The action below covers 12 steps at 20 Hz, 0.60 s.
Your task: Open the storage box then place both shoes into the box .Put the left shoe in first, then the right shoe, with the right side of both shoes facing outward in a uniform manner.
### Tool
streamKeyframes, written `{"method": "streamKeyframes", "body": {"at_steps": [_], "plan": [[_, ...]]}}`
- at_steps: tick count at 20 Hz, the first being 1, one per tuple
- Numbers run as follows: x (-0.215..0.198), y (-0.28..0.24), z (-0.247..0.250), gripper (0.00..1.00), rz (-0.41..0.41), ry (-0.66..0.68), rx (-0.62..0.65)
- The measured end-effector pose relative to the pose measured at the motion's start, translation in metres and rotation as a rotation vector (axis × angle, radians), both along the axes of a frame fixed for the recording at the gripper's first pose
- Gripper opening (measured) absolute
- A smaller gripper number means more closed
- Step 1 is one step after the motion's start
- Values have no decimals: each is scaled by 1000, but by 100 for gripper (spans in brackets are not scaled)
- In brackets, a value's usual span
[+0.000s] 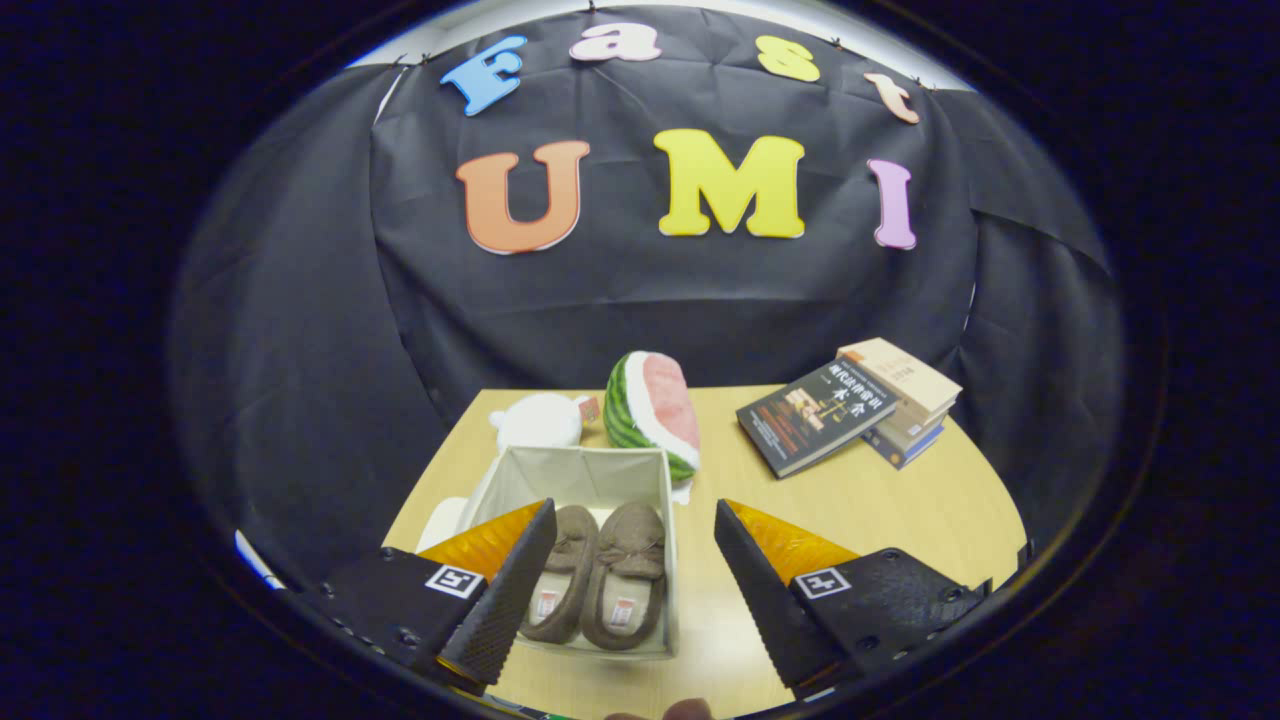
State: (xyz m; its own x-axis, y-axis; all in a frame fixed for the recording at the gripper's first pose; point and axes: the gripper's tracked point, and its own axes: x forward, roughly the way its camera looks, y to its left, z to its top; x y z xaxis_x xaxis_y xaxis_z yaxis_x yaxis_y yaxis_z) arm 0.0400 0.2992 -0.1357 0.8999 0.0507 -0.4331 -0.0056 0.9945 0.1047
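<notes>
Both shoes (600, 575) sit in the box (580, 470) by the bench's near edge; lift the tool (635, 570), fingers apart, straight up.

1. The storage box (585, 478) has soft, matt fabric walls.
2. Both shoes (600, 585) inside look like fuzzy, suede-like cloth with pale fleecy insoles.
3. The table (900, 500) is smooth, light wood with a dull sheen.
4. The watermelon toy (650, 408) and white toy (538, 420) are plush.
5. The books (850, 410) have slightly glossy paper covers.
6. The gripper (635, 585), spread wide, has finely textured, knurled fingers (505, 600).
</notes>
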Motion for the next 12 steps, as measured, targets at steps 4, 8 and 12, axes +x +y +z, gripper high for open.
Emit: {"method": "streamKeyframes", "body": {"at_steps": [4,8,12], "plan": [[-11,-45,43,97,-18,-98,21],[-32,-101,87,96,-59,-223,14],[-52,-141,115,95,-91,-325,12]]}}
